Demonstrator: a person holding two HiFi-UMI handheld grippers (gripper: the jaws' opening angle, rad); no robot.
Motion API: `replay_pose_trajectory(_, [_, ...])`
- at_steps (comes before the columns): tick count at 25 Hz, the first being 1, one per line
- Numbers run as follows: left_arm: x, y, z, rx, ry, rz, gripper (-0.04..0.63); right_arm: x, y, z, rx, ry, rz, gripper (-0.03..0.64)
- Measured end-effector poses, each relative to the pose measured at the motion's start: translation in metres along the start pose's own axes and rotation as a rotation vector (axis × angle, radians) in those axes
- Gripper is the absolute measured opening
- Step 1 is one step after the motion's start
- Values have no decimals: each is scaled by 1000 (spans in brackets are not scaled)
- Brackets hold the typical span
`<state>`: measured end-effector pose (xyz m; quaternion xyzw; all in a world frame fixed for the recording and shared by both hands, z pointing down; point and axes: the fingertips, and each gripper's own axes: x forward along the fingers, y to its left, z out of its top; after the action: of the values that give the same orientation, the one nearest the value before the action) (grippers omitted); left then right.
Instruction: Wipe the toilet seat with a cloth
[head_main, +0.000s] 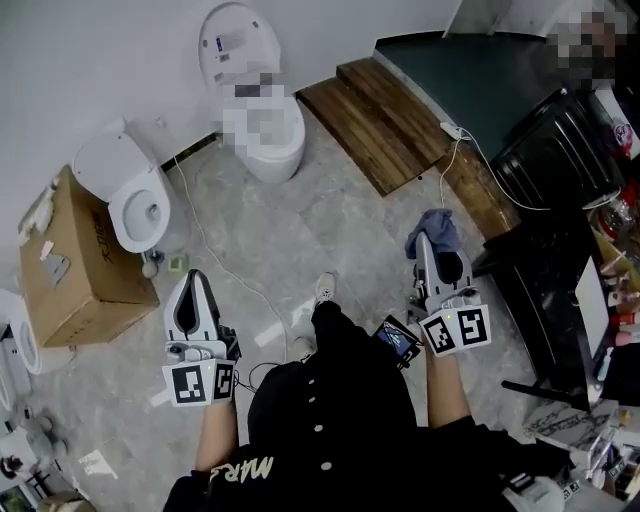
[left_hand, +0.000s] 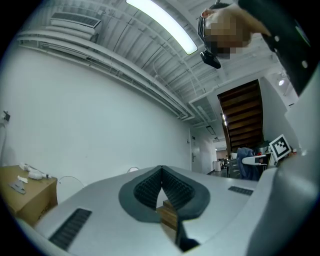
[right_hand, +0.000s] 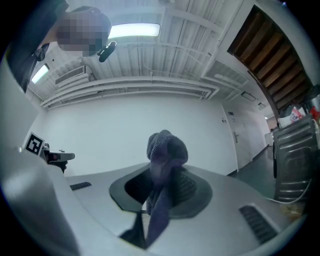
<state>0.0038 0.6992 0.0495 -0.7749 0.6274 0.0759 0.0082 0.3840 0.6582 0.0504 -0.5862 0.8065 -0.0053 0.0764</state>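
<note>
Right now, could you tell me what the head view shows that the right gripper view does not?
Only the head view shows the floor: a toilet with its lid raised, a second toilet beside a cardboard box, and the wooden steps. Only the right gripper view shows the ceiling light overhead. Both show the right gripper shut on the purple-grey cloth, and the left gripper off to its side.
</note>
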Motion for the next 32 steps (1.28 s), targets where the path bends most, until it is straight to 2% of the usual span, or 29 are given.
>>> replay_pose_trajectory(14, [123, 36, 3, 41, -10, 68, 8, 152, -38, -13, 37, -12, 61, 83])
replay_pose_trajectory(21, [185, 35, 4, 48, -37, 102, 6, 219, -70, -12, 38, -19, 89, 83])
replay_pose_trajectory(24, [202, 36, 7, 16, -77, 122, 6, 240, -82, -16, 37, -18, 105, 81])
replay_pose_trajectory(32, [224, 37, -5, 81, -34, 186, 8, 277, -94, -35, 45, 13, 155, 83])
